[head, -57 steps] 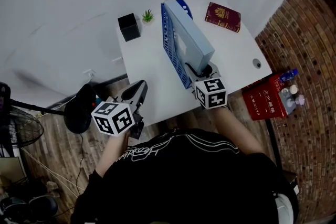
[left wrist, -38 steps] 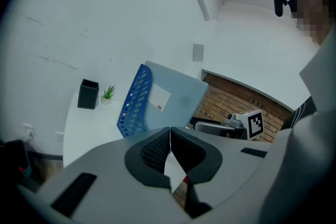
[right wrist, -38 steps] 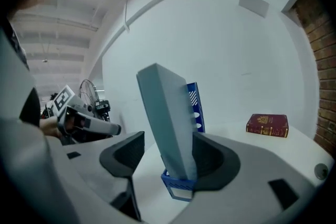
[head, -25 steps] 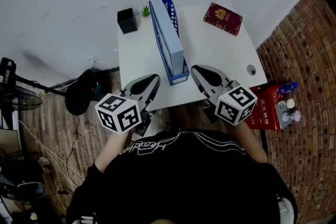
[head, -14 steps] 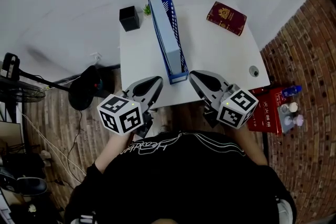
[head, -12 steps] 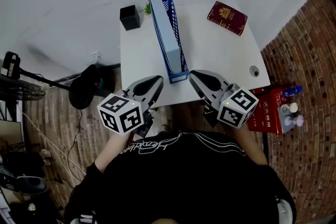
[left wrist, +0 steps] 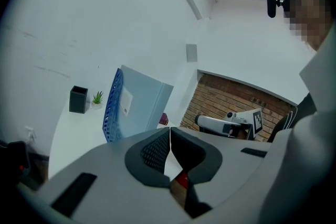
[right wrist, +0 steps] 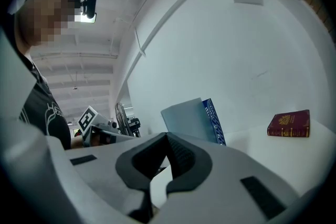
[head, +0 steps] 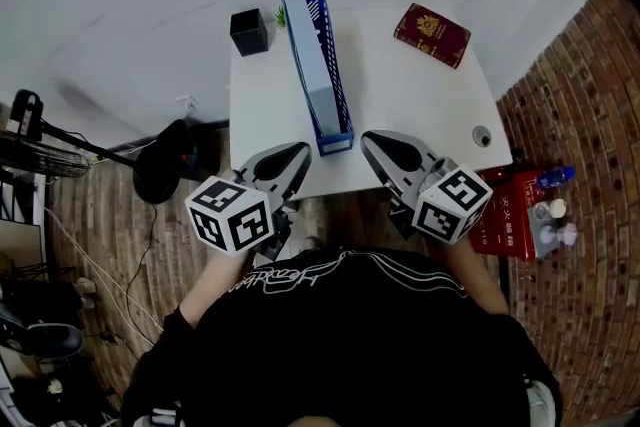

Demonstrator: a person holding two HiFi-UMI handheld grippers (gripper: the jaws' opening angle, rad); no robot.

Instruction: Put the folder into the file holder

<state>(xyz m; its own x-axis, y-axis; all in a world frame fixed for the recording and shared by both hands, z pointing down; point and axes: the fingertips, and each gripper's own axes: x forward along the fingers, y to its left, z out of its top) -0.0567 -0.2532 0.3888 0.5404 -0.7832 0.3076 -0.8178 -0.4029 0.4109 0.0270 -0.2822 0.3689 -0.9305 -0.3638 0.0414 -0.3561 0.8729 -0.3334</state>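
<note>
1. Jaws of my left hand-held gripper point(head: 293, 156) and right hand-held gripper point(head: 376, 144) are clenched on nothing, at the worktop's point(head: 420, 105) near edge.
2. Beyond them, the folder point(head: 313, 65) stands upright inside the file holder point(head: 337, 141).
3. Far right lies a red book point(head: 431, 33).

Desk point(head: 420, 100) is showing a smooth, matt white top. File holder point(left wrist: 112, 110) is reading as blue plastic lattice. Folder point(left wrist: 144, 105) is looking smooth, matt, pale blue. Far-right book point(head: 431, 34) is carrying a dark red cover with a gilt emblem. On the left claw point(left wrist: 170, 132), pads point(left wrist: 154, 152) are showing black ribbed rubber. Floor point(head: 110, 245) is showing wood planks.
</note>
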